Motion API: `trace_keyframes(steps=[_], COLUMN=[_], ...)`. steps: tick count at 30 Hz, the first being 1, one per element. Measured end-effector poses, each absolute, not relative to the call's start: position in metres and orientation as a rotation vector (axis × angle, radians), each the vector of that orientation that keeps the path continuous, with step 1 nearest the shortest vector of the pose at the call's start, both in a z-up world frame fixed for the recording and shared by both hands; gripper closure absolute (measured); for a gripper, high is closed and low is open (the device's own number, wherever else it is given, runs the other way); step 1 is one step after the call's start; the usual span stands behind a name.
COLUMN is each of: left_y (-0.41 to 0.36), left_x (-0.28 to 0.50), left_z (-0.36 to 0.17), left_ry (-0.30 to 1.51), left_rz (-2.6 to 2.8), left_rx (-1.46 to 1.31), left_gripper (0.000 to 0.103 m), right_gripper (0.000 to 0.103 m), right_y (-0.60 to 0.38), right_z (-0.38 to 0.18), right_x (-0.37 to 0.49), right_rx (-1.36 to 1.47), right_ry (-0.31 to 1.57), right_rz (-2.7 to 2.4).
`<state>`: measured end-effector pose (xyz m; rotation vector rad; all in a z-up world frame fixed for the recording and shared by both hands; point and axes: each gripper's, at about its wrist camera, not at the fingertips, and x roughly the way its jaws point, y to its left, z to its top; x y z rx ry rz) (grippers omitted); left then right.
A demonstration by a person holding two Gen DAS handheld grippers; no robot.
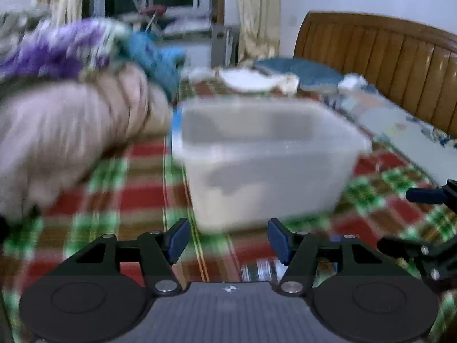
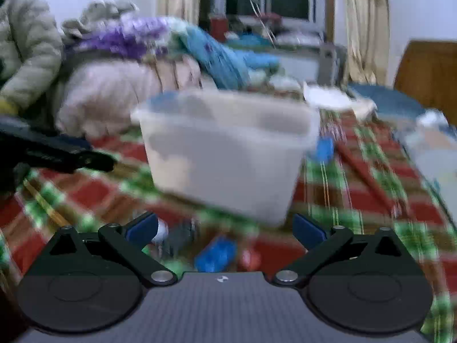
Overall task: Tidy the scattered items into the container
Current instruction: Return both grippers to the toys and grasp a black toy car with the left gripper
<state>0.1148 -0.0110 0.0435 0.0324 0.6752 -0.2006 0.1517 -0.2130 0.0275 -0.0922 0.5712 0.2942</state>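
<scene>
The bed (image 1: 137, 188) carries everything, under a soft woven plaid in red, green and brown; a heap of bedding (image 1: 71, 120), pale pink with purple and blue folds, lies ahead and left of the left tool (image 1: 225, 240); a ribbed wooden headboard (image 1: 385, 65) stands far ahead to its right. The tub (image 1: 265, 157), a rounded box of cloudy smooth plastic, sits straight ahead of both tools, open-topped, something pale inside, too blurred to name. Small items lie just before the right tool (image 2: 225, 230): a blue piece (image 2: 215, 253), a red piece (image 2: 250, 258), a white-capped thing (image 2: 164, 230) by its left pad. Both tools stand spread, nothing between the jaws. I judge the step to be reaching for a fresh item; next calls for lowering the right tool over one piece and pinching it.
</scene>
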Motion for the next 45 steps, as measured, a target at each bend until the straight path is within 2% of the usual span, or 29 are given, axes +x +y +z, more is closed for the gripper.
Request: trace_keyframes(steps=[2,5,6,7,11,12,13,16,19,42,44,45], left_y=[-0.013,-0.011,-0.010,-0.011,-0.018,-0.019,-0.020,-0.025,-0.028,-0.027,-0.029,-0.029], left_x=[0.100,0.091,0.090,0.089,0.082,0.082,0.083,0.087,0.091,0.099,0.101,0.102], left_z=[0.027,0.007,0.002,-0.004,-0.018,-0.020,-0.022,-0.027,-0.029,-0.035,-0.035,-0.035], left_ry=[0.706,0.748,0.765,0.778,0.785,0.787,0.792,0.803,0.810,0.881,0.882,0.881], left_rz=[-0.198,-0.179,-0.175,-0.173,-0.174,-0.171,-0.170,-0.177,-0.178,-0.230,-0.232,-0.235], left_rx=[0.025,0.005,-0.013,-0.019,-0.007,-0.007,-0.011,-0.014,-0.023,-0.083,-0.081,-0.079], left_gripper=[0.039,0.047,0.052,0.052,0.054,0.060,0.064,0.064,0.064,0.063,0.064,0.064], right_gripper=[0.002,0.016,0.025,0.030,0.032,0.033,0.036,0.045,0.047,0.047,0.051,0.057], right_y=[-0.212,-0.197,-0.193,-0.189,-0.173,-0.169,-0.166,-0.162,-0.162,-0.152,-0.152,-0.153], right_z=[0.019,0.004,-0.001,-0.004,-0.015,-0.018,-0.021,-0.033,-0.038,-0.043,-0.045,-0.045], right_x=[0.137,0.119,0.113,0.110,0.098,0.096,0.094,0.095,0.098,0.113,0.117,0.117], right_rx=[-0.072,-0.134,-0.152,-0.161,-0.215,-0.240,-0.259,-0.284,-0.280,-0.248,-0.227,-0.218], right_ry=[0.595,0.623,0.625,0.631,0.637,0.633,0.633,0.650,0.668,0.679,0.697,0.701], right_rz=[0.323,0.383,0.403,0.418,0.470,0.480,0.486,0.489,0.484,0.507,0.508,0.515])
